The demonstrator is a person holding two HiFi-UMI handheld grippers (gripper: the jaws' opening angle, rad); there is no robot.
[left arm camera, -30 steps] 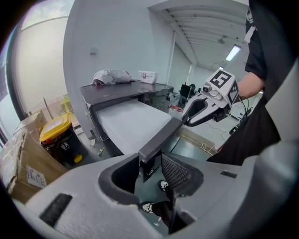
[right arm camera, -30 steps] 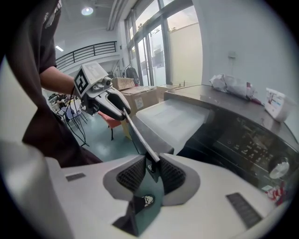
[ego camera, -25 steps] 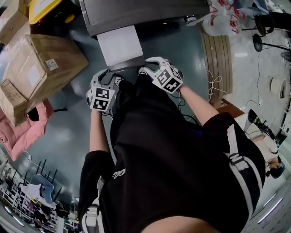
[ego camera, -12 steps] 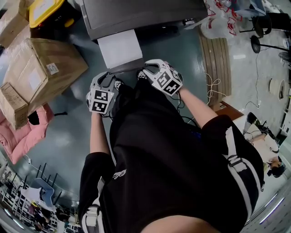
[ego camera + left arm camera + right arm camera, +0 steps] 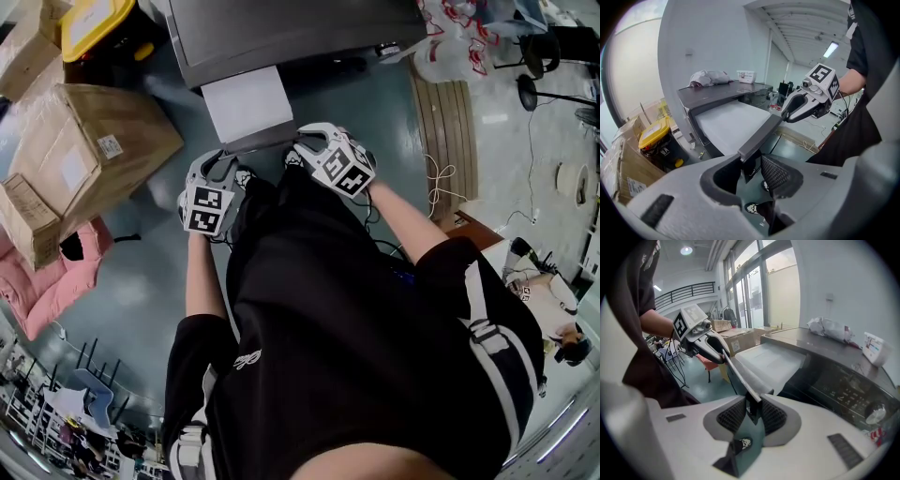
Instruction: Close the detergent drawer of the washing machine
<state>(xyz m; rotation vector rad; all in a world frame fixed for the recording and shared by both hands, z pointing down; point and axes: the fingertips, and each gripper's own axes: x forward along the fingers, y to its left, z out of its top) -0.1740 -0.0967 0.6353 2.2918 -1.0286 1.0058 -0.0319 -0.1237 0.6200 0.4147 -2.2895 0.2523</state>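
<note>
The washing machine (image 5: 291,28) stands at the top of the head view, its detergent drawer (image 5: 248,98) pulled out toward me, white on top with a grey front panel (image 5: 258,142). My left gripper (image 5: 230,157) is at the panel's left end. In the left gripper view the panel's corner (image 5: 757,138) sits between the pads (image 5: 780,176) of the left gripper (image 5: 752,171), which is shut on it. My right gripper (image 5: 298,148) is at the right end, and the right gripper view shows the right gripper (image 5: 752,416) shut on the panel's thin edge (image 5: 740,378).
Cardboard boxes (image 5: 89,141) and a yellow-lidded bin (image 5: 89,19) stand left of the machine, with a pink item (image 5: 56,272) on the floor. A wooden pallet (image 5: 450,122) and plastic bags (image 5: 459,42) lie to the right. A crumpled bag (image 5: 832,329) and a small white box (image 5: 874,348) sit on the machine.
</note>
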